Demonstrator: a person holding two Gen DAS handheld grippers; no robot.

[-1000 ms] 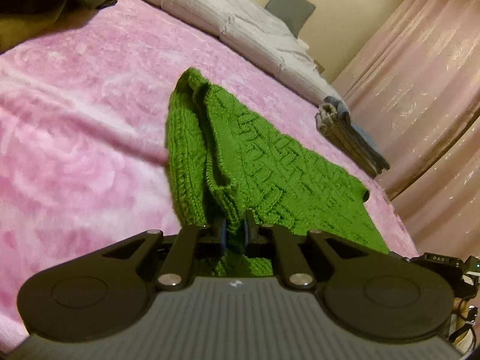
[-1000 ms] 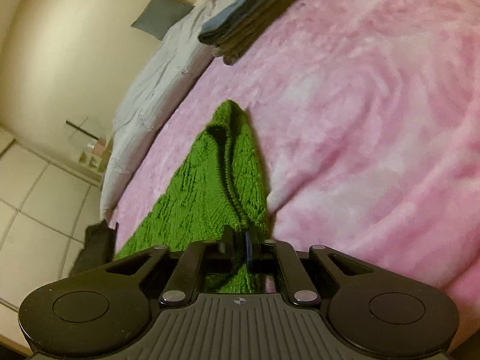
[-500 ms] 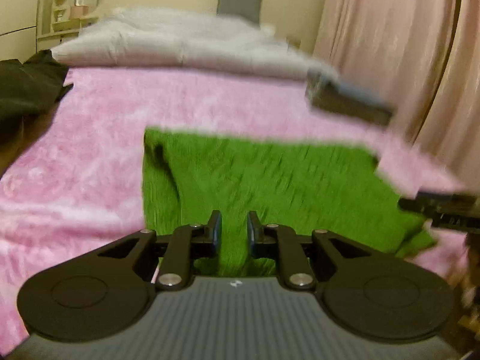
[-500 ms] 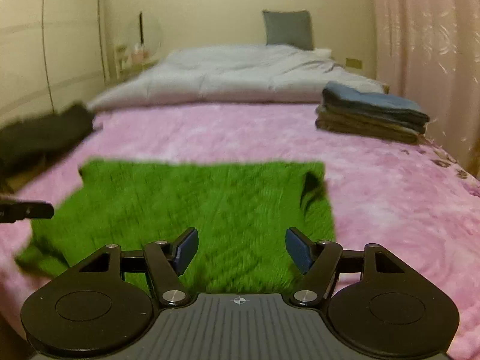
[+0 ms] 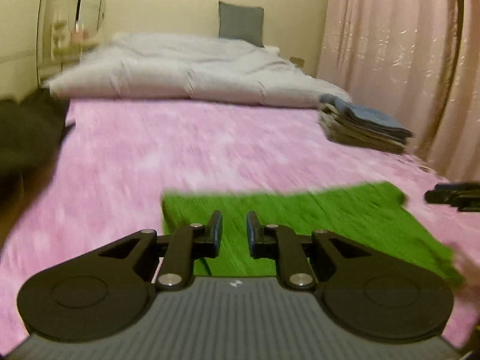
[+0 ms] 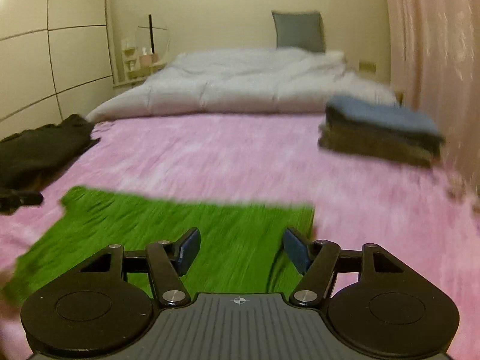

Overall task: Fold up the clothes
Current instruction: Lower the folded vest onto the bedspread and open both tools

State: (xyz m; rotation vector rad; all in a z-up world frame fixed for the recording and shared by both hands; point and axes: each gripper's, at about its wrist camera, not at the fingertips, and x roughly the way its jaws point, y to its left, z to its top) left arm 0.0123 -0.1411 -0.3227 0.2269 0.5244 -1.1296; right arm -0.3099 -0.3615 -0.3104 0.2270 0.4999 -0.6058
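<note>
A green knitted sweater (image 5: 315, 219) lies flat as a wide folded rectangle on the pink blanket (image 5: 180, 156). My left gripper (image 5: 234, 219) hovers above its left part, jaws a narrow gap apart with nothing between them. In the right wrist view the same sweater (image 6: 150, 225) spreads below my right gripper (image 6: 241, 237), which stands wide open and empty over the sweater's right end. Each view shows the other gripper's tip at its edge: the right gripper (image 5: 453, 196) and the left gripper (image 6: 18, 199). Both views are motion-blurred.
A stack of folded clothes (image 6: 381, 135) with a blue piece on top sits at the blanket's right edge by the pink curtain (image 5: 405, 60). A dark garment (image 6: 42, 147) lies at the left edge. A white duvet (image 6: 246, 81) and grey pillow (image 6: 298, 31) lie beyond.
Both grippers let go of the sweater, rolled back to level, rose and drew away. The right jaws opened wide, the left only slightly. The sweater now lies flat.
</note>
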